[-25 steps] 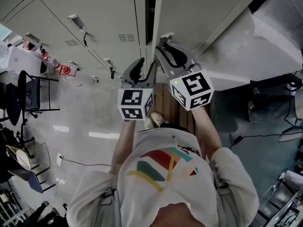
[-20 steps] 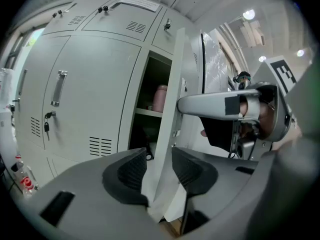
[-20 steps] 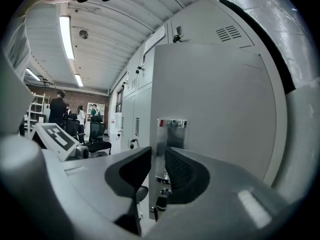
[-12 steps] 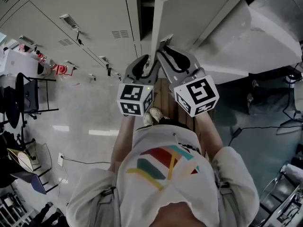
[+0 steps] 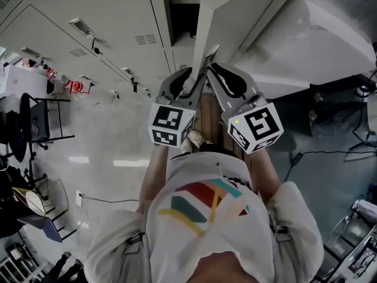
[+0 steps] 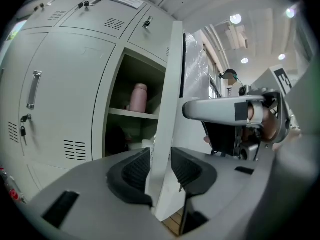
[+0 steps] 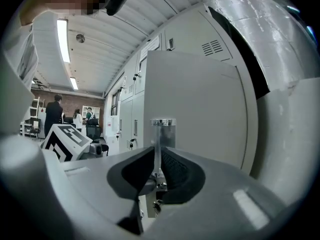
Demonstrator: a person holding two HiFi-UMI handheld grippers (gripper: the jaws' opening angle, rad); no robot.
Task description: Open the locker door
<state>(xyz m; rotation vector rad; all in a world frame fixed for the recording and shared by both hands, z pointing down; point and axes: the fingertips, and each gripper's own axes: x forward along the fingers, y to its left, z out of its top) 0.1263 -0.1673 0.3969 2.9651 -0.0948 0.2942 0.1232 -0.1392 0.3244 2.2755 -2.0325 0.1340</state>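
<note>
The grey locker door (image 5: 247, 10) stands swung out from its dark compartment, and in the left gripper view it shows edge-on (image 6: 170, 84). My right gripper (image 5: 210, 68) is shut on the door's small metal handle tab (image 7: 162, 131). Its jaws have just been closing, and the tab sits clamped between the pads (image 7: 175, 171). My left gripper (image 5: 188, 75) straddles the door's free edge, seen close up in the left gripper view (image 6: 161, 159). Its jaws have just been closing a little, and both pads lie against the edge. A pink bottle (image 6: 138, 98) stands on the shelf inside.
Shut lockers with handles and hanging keys (image 5: 82, 25) run along the left. A bulky thing under plastic sheet (image 5: 330, 34) stands right of the door. A chair (image 5: 35, 117) and floor cables (image 5: 330, 155) lie around me. People stand far off (image 7: 54, 114).
The door has swung further out, showing more of the dark compartment. My left gripper moved up onto the door's edge. The right gripper travelled with the handle.
</note>
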